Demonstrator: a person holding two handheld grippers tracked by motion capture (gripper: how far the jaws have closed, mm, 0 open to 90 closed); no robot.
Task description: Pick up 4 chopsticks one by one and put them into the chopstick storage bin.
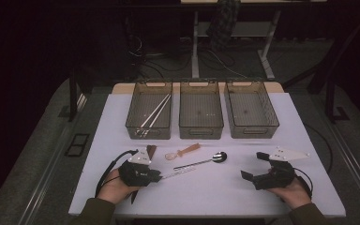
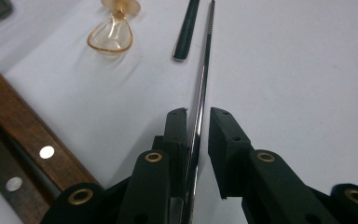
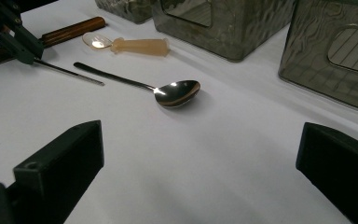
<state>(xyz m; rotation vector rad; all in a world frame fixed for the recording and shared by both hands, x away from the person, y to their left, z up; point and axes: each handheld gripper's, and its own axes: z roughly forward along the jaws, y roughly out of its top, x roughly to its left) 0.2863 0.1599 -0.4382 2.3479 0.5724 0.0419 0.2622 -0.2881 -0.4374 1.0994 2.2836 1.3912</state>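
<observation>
A thin metal chopstick (image 2: 204,70) lies on the white table (image 1: 225,187), running between the jaws of my left gripper (image 2: 198,114). It rests against the left pad, and a narrow gap separates it from the right pad. In the high view the left gripper (image 1: 158,176) sits low at the front left, over the chopstick's (image 1: 178,173) near end. My right gripper (image 1: 254,165) rests at the front right with its jaws wide apart and nothing between them. Its own view has the right gripper (image 3: 203,135) facing a steel spoon (image 3: 177,92).
An amber plastic spoon (image 1: 183,151) and a wooden-handled knife (image 2: 23,130) lie near the left gripper. Three mesh bins stand in a row at the back; the left bin (image 1: 133,123) holds pale chopsticks (image 1: 155,111), and the middle bin (image 1: 200,131) and right bin (image 1: 252,132) hold nothing I can see.
</observation>
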